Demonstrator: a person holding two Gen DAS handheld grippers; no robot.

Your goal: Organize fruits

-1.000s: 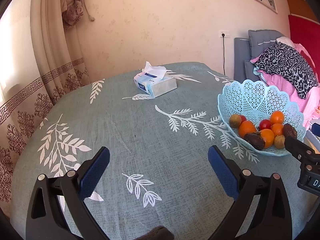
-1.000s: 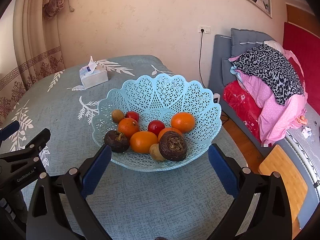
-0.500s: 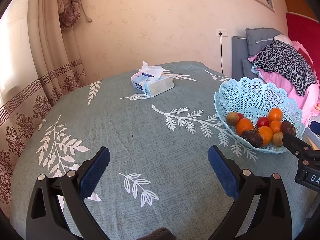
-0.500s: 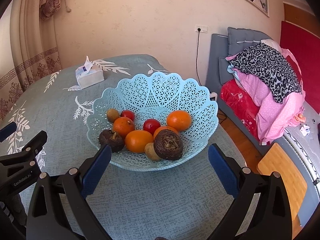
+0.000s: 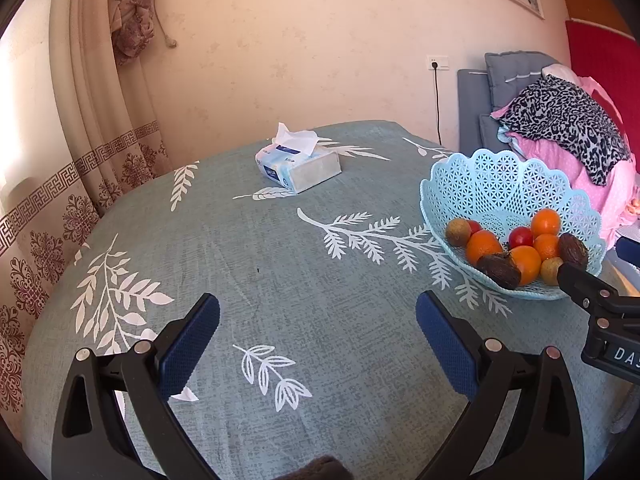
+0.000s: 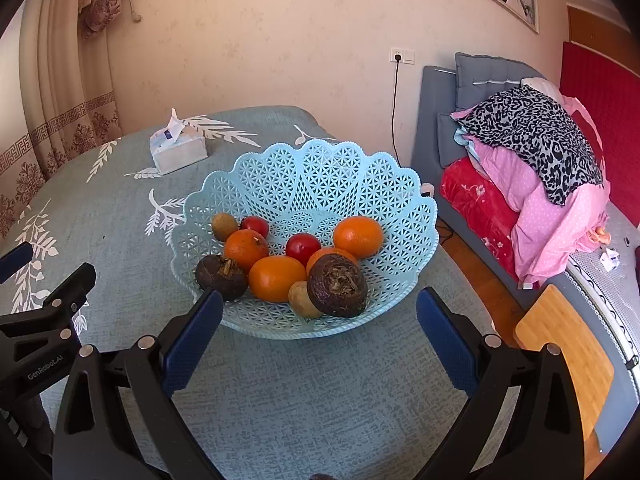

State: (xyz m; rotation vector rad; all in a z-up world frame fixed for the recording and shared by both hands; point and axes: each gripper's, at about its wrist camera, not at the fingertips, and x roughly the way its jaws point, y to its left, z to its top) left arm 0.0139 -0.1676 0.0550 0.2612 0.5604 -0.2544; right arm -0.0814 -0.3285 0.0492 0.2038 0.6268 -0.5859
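Hovering with jaws spread wide and holding nothing, the right claw (image 6: pixel 318 322) faces the pale blue lattice basket (image 6: pixel 340 172) at the worktop's (image 6: pixel 320 392) right edge, where 4 oranges (image 6: pixel 276 278), 2 red fruits (image 6: pixel 302 246), 2 dark brown fruits (image 6: pixel 338 290) and 2 small tan ones already lie together. No fruit shows loose on the cloth, which fits either a finished gathering or a basket awaiting sorting, so I judge no particular move. The left claw (image 5: pixel 318 330), equally wide and empty, hangs over the leaf-printed teal cloth, a tissue box (image 5: pixel 298 164) near the far edge, a curtain (image 5: pixel 92 128) left and a bed with heaped bedding (image 6: pixel 536 176) right.
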